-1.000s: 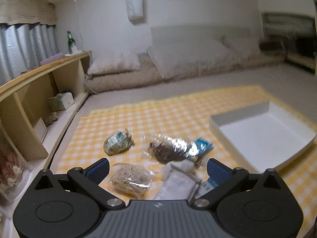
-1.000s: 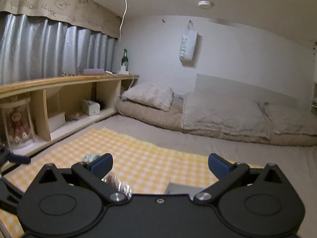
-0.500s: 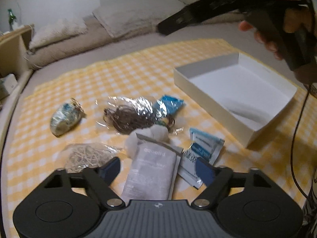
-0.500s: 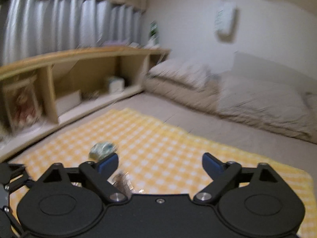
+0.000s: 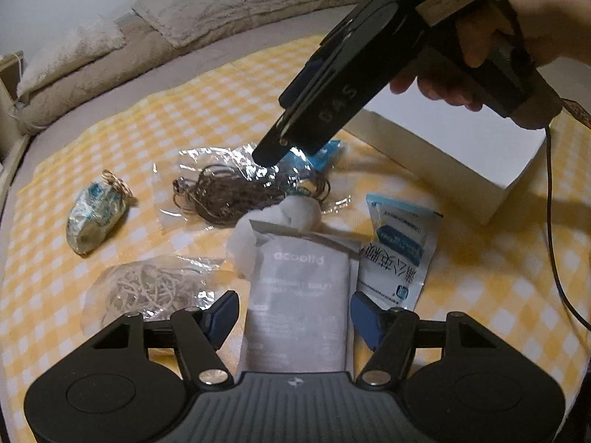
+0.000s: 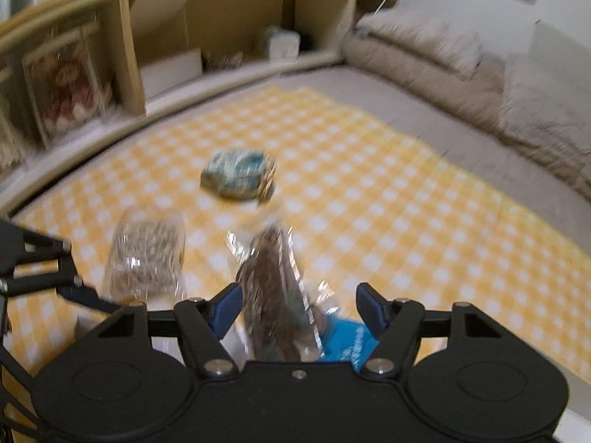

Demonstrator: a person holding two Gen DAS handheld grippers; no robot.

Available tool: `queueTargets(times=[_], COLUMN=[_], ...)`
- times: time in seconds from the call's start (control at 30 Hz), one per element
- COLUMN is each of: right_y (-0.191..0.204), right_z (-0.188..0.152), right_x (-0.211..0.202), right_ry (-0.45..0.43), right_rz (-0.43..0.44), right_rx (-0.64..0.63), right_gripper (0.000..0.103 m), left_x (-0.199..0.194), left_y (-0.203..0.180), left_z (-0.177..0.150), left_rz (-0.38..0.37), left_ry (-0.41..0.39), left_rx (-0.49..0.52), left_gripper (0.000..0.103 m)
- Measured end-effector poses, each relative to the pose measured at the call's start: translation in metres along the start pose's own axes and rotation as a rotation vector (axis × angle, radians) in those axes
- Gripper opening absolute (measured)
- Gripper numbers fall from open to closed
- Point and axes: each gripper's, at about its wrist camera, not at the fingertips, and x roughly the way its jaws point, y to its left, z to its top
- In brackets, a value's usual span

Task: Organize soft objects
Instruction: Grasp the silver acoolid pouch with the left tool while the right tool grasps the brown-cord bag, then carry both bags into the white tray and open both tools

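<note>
Several soft packets lie on a yellow checked cloth point(image 5: 155, 118). My left gripper point(image 5: 293, 313) is open, its fingers either side of a grey "acoolid" pouch point(image 5: 299, 302) with white wadding point(image 5: 295, 214) at its top. A white and blue sachet point(image 5: 399, 251) lies right of it. My right gripper point(image 6: 299, 306) is open, low over a clear bag of brown bands point(image 6: 275, 295), which also shows in the left wrist view point(image 5: 240, 192). A bag of pale bands point(image 5: 151, 288) and a blue-green bundle point(image 5: 96, 214) lie left.
A white open box point(image 5: 443, 155) stands on the cloth at the right. A low wooden shelf point(image 6: 155, 37) runs along the left, with a framed doll point(image 6: 66, 88). Cushions and bedding point(image 6: 461, 62) line the far side. A cable point(image 5: 554, 240) hangs at the right.
Both grippers have tilted down and moved closer to the packets. The right gripper has come in over the brown-band bag. The left gripper's fingers now flank the grey pouch.
</note>
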Motion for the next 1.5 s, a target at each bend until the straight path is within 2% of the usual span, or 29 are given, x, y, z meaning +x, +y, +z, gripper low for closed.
queueTargets(times=[0.1,0.2,0.33,0.43,0.47,0.53,0.6,0.7,0.8,0.83,1.1,1.27,1.5], right_y=[0.001,0.001,0.005,0.008,0.008,0.009,0.009,0.009,0.012,0.013,0.008,0.001,-0.013], right_z=[-0.001,-0.002,-0.004,-0.006,-0.007,-0.009,-0.011,-0.010,-0.009,-0.008,0.002,0.003,-0.001], right_x=[0.015,0.024,0.034,0.039,0.041,0.044,0.045,0.044,0.041,0.039,0.008,-0.021,-0.075], right_ry=[0.044,0.082,0.131,0.154,0.164,0.187,0.193,0.194,0.188,0.183,0.081,0.018,-0.086], right_rz=[0.005,0.022,0.026,0.023,0.016,0.006,0.002,0.010,0.024,0.029,0.003,-0.034,-0.078], right_rx=[0.007,0.026,0.023,0.012,0.009,0.005,0.001,0.009,0.006,0.008,0.055,0.104,0.195], right_gripper=[0.068,0.065,0.061,0.059,0.056,0.050,0.046,0.031,0.016,0.008,0.006,0.006,0.006], left_x=[0.005,0.010,0.019,0.022,0.022,0.022,0.022,0.019,0.013,0.012,-0.010,-0.029,-0.052], left_y=[0.000,-0.004,-0.003,-0.001,0.000,0.003,0.006,0.010,0.015,0.017,0.033,0.035,0.030], left_z=[0.000,0.000,-0.002,-0.002,-0.002,-0.001,0.000,0.001,0.002,0.002,0.007,0.017,0.038], left_rz=[-0.033,-0.021,-0.005,-0.025,-0.032,-0.044,-0.043,-0.031,-0.043,-0.041,0.025,0.073,0.085], left_ry=[0.018,0.031,0.063,0.083,0.087,0.099,0.104,0.096,0.084,0.078,0.010,-0.064,-0.173], left_rx=[0.007,0.033,0.036,0.024,0.012,-0.021,-0.047,-0.080,-0.140,-0.153,-0.296,-0.372,-0.458], left_gripper=[0.069,0.074,0.074,0.072,0.066,0.060,0.058,0.057,0.056,0.056,0.055,0.055,0.055])
